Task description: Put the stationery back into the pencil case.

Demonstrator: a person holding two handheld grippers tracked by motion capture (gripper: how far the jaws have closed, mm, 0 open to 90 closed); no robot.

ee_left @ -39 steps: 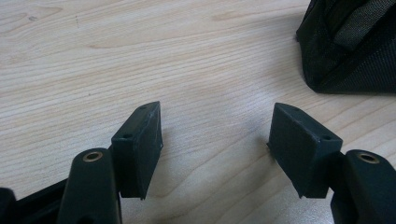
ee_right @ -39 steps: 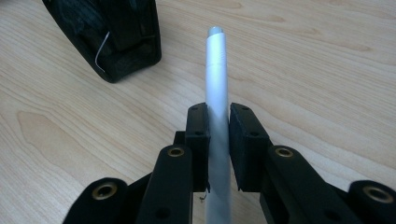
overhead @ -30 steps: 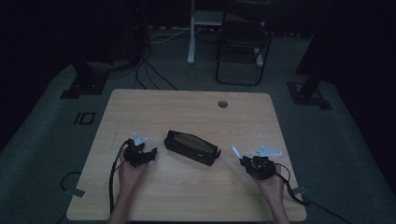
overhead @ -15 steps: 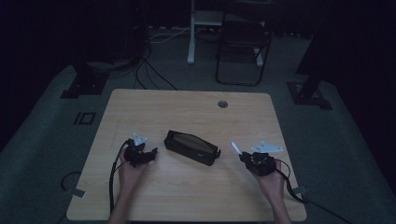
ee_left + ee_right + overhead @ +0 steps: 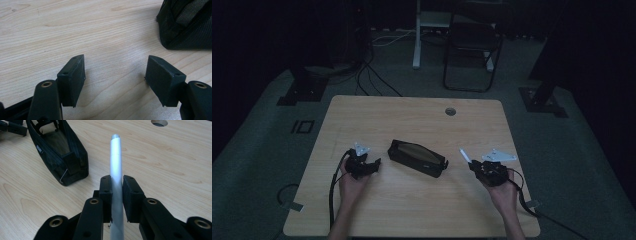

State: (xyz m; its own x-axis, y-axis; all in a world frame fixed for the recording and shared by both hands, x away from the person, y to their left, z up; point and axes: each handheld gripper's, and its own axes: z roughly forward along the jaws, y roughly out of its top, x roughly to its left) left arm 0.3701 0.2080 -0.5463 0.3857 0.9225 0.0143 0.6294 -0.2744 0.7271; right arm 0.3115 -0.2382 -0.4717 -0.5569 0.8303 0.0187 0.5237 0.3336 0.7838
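A dim room: grey carpet floor (image 5: pixel 257 150), a folding chair (image 5: pixel 472 45) and floor cables (image 5: pixel 377 85) behind the wooden table (image 5: pixel 412 115).

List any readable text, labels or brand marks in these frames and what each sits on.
Small white mark on the side of the black pencil case: too small and blurred to read.
Silver pen held in the right tongs: no marking visible.
Wooden table: no text.
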